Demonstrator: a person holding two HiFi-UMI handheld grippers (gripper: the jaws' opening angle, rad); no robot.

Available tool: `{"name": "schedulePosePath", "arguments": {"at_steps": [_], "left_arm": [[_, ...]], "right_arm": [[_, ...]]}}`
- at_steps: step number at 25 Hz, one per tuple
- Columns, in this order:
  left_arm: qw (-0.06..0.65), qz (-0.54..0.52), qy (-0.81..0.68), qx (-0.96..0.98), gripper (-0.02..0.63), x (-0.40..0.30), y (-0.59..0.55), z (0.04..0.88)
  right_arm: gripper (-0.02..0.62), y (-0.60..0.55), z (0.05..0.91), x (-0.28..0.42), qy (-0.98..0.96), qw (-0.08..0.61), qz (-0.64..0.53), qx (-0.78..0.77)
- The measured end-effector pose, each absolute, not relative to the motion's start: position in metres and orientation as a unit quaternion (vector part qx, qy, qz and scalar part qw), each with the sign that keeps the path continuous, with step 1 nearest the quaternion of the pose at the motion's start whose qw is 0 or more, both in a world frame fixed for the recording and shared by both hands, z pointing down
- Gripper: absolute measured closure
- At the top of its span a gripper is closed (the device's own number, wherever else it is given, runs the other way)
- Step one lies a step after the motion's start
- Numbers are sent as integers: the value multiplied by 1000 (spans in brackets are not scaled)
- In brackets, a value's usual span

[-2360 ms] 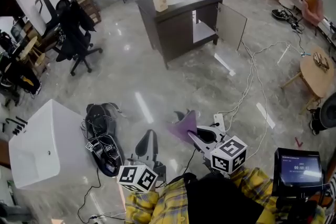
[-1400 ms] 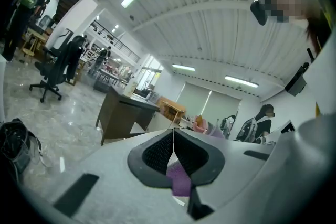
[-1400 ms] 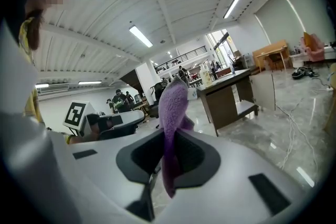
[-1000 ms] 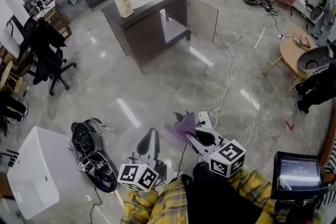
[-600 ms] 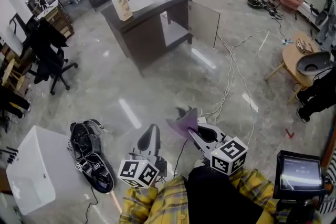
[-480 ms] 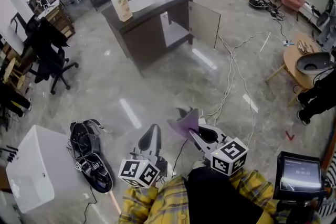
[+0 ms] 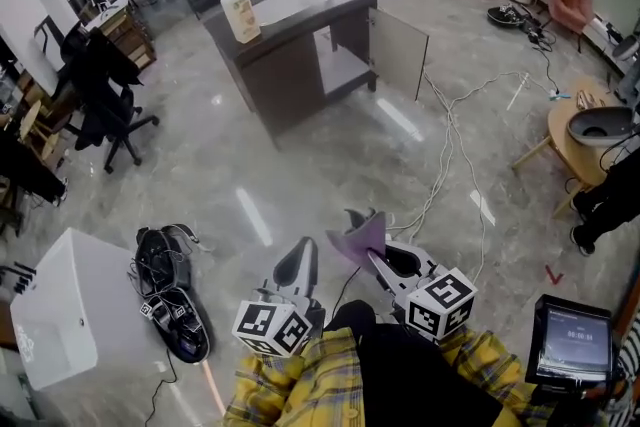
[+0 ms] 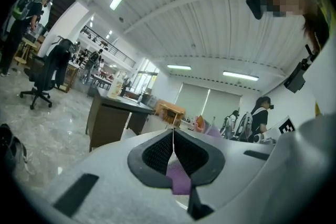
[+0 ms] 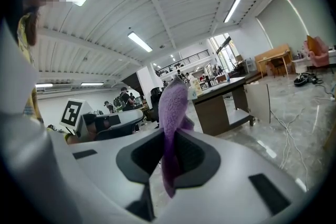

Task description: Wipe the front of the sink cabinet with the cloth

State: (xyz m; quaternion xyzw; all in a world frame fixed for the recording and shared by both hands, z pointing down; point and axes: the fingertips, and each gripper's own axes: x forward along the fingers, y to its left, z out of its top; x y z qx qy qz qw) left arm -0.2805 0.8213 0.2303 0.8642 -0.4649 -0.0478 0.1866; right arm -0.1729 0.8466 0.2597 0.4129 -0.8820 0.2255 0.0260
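Observation:
The dark sink cabinet (image 7: pixel 300 45) stands far ahead across the floor with one door (image 7: pixel 398 53) swung open. My right gripper (image 7: pixel 374 257) is held low near my body, shut on a purple cloth (image 7: pixel 358 237) that sticks up from its jaws. In the right gripper view the cloth (image 9: pixel 172 113) rises between the shut jaws of that gripper (image 9: pixel 169 150), with the cabinet (image 9: pixel 223 105) beyond. My left gripper (image 7: pixel 300 260) is beside it, shut with nothing in it. In the left gripper view, the left gripper (image 8: pixel 173 138) has its pads pressed together and the cabinet (image 8: pixel 113 118) lies well ahead.
A soap bottle (image 7: pixel 240 13) stands on the cabinet top. White cables (image 7: pixel 450 145) trail over the floor at the right. A black office chair (image 7: pixel 105 90), a white box (image 7: pixel 60 310), black gear (image 7: pixel 170 290) and a round wooden table (image 7: pixel 585 130) ring the open marble floor.
The head view has shifted a little and the cabinet sits slightly further right in it. Both grippers stay low and shut, the cloth still in the right one.

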Motion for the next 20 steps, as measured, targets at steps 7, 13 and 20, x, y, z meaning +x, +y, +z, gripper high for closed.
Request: {"name": "schedulePosePath", "arguments": {"at_steps": [7, 13, 20], "left_arm": [[189, -35, -478, 857, 598, -285, 823, 233], [180, -25, -482, 857, 598, -288, 821, 228], [178, -37, -513, 839, 598, -303, 804, 229]], "right_arm": [[554, 850, 264, -167, -881, 27, 233, 411], [554, 838, 267, -175, -881, 17, 244, 404], [555, 823, 268, -185, -895, 29, 237, 376]]}}
